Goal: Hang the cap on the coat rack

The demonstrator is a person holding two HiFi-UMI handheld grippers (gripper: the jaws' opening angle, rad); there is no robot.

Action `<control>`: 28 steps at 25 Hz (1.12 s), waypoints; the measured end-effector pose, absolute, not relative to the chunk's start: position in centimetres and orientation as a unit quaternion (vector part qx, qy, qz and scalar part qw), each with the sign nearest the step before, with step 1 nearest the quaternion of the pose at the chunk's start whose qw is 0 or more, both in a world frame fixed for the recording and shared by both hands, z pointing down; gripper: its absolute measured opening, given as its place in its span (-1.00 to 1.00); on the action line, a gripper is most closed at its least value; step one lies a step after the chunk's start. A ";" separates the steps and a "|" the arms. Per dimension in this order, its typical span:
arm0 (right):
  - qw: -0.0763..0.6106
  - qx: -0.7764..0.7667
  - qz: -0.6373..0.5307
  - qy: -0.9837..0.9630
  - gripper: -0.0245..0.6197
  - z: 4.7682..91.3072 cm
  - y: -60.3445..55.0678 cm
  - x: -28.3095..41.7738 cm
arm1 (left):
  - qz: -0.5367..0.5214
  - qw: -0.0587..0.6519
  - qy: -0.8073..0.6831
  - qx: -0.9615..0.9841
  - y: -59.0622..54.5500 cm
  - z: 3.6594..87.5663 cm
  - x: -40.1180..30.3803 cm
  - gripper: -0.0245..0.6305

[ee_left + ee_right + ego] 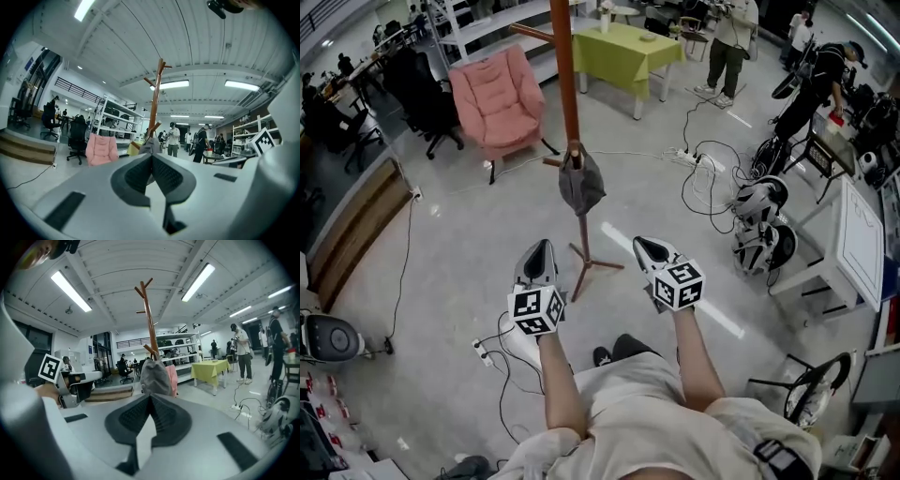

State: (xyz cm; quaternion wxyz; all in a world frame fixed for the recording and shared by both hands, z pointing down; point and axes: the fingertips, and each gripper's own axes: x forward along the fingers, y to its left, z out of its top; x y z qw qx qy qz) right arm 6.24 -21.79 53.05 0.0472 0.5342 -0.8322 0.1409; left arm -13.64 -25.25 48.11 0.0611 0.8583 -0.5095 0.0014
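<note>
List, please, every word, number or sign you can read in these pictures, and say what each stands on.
No readable text in any view.
Left gripper's white marker cube: black-and-white square patterns, no letters.
Right gripper's white marker cube: likewise patterns only.
Small blue wall sign: too small to read.
</note>
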 end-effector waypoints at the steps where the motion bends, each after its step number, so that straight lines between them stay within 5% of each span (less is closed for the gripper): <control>1: 0.045 0.536 0.143 -0.831 -0.92 53.1 -21.7 6.3 | 0.000 0.061 -0.510 0.858 -25.1 48.0 -13.8 -0.90; 28: 0.053 0.506 0.126 -0.851 -0.92 52.1 -21.2 4.5 | 0.001 0.055 -0.483 0.874 -24.6 48.0 -11.8 -0.90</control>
